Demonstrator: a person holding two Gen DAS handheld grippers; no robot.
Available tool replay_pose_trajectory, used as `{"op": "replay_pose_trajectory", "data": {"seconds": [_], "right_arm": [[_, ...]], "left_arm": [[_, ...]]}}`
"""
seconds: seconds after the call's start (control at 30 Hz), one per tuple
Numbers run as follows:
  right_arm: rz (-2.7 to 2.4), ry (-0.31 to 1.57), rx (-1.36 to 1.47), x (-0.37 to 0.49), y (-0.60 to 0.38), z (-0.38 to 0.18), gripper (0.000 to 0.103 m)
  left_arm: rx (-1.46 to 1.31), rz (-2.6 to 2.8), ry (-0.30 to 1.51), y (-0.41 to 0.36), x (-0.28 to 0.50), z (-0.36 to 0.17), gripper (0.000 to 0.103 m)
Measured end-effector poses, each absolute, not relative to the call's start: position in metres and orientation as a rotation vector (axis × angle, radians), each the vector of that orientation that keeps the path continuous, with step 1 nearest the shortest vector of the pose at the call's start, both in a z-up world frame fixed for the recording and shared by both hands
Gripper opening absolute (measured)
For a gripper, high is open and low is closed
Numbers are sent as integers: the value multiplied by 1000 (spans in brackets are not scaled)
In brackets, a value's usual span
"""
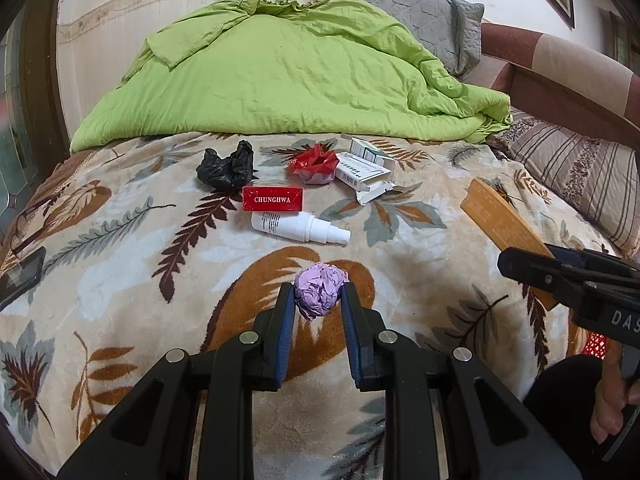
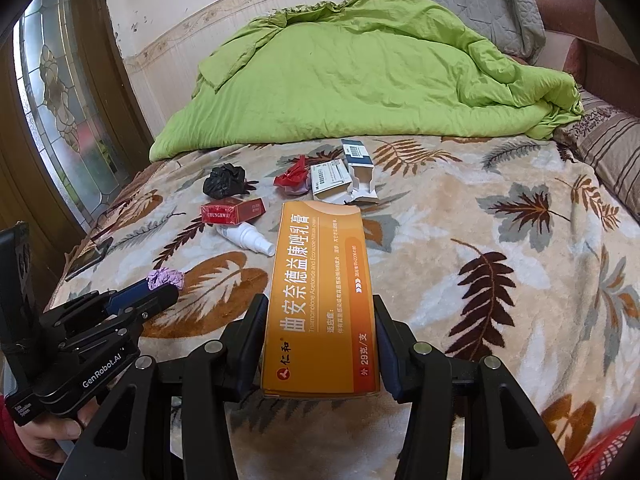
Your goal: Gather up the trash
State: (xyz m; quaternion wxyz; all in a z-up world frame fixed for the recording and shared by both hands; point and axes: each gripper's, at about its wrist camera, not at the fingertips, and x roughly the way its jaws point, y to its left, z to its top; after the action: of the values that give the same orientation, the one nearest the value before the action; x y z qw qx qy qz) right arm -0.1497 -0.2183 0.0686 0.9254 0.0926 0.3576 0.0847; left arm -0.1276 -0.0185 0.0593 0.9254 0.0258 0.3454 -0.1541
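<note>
Trash is held in both tools, purple paper wad (image 1: 320,294) clamped by the left tool (image 1: 316,300), orange box (image 2: 320,300) by the right tool (image 2: 320,320), near the bed's front edge; binning is judged next.

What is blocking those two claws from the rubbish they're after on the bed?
Nothing visible: the left gripper is closed on the purple paper ball, and the right gripper on the orange box.

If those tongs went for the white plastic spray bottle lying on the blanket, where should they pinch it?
Across the wide body of the white plastic spray bottle, from above. It lies on its side, its narrow nozzle end pointing right; the straight-sided body looks steadier than the nozzle. The red cigarette pack sits close behind, so approach carefully.
</note>
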Motion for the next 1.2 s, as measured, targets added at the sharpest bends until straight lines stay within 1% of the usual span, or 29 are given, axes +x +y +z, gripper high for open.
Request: {"op": "replay_pose_trajectory", "data": {"seconds": [0.43, 1.2], "right_arm": [[185, 748, 203, -164, -213, 70, 54], [151, 734, 255, -185, -237, 80, 54]], "left_arm": [[39, -342, 707, -23, -129, 67, 22], [78, -383, 687, -41, -141, 73, 22]]}}
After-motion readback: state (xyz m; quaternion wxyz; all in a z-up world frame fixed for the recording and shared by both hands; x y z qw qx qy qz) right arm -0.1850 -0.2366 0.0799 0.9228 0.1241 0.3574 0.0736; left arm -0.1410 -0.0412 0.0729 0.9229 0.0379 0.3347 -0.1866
